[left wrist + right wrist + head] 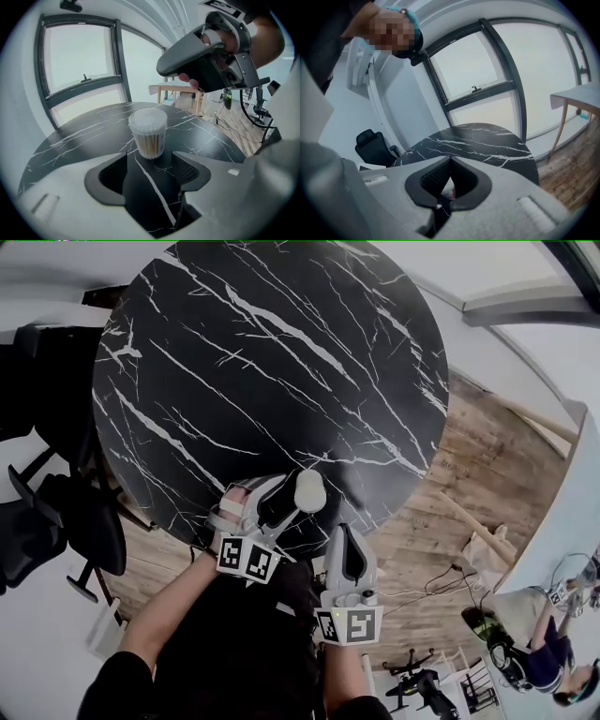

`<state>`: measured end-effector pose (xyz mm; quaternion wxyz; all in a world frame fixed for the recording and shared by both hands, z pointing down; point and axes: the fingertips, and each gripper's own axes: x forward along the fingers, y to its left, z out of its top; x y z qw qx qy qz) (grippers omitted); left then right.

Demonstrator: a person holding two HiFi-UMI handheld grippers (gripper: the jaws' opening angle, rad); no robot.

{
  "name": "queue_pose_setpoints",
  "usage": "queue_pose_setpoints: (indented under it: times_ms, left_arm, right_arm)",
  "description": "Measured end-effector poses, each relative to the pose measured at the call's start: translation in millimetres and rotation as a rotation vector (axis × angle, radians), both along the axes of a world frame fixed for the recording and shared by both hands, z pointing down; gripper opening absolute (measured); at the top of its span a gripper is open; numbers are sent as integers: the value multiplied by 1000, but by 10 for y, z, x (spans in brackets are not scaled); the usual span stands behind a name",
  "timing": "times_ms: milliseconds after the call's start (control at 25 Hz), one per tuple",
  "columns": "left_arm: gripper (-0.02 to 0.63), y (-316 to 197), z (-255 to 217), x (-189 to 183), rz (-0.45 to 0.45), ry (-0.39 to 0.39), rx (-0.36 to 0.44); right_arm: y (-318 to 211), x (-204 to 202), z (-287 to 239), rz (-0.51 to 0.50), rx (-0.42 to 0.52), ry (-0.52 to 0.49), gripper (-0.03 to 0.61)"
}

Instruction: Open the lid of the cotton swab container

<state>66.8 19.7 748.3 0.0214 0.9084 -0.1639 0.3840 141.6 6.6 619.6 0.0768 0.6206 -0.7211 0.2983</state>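
Note:
The cotton swab container [309, 491] is a small clear tub with a white lid, full of swabs. It stands upright near the front edge of the round black marble table [262, 362]. In the left gripper view the container [148, 132] sits just beyond the fingertips of my left gripper [152, 164], whose jaws stand wide apart and touch nothing. From the head view my left gripper [279, 497] lies just left of the tub. My right gripper [348, 538] hovers at the table's edge, right of and nearer than the tub, shut and empty. It also shows as the right gripper [201, 61] above the tub.
Black office chairs [52, 521] stand left of the table. Wooden floor with cables [441, 592] lies to the right, where another person [534, 648] is. A light wooden table [180, 91] stands beyond the marble one, under large windows [487, 70].

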Motion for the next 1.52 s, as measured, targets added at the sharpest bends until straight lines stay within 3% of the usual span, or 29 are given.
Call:
queue_pose_setpoints:
  times_ms: [800,1080,1520]
  left_arm:
    - [309,-145,102,184,169,-3,-2]
    - [318,-125,86,206,225,13,-36]
    - [317,-99,98,291,265,9,-40]
  right_arm:
    - [-120,104,184,-6,-46,-34,-3]
    - [-109,130,229,2,-55,-42,-3]
    - [-45,201,290,6,-61,-46,-3]
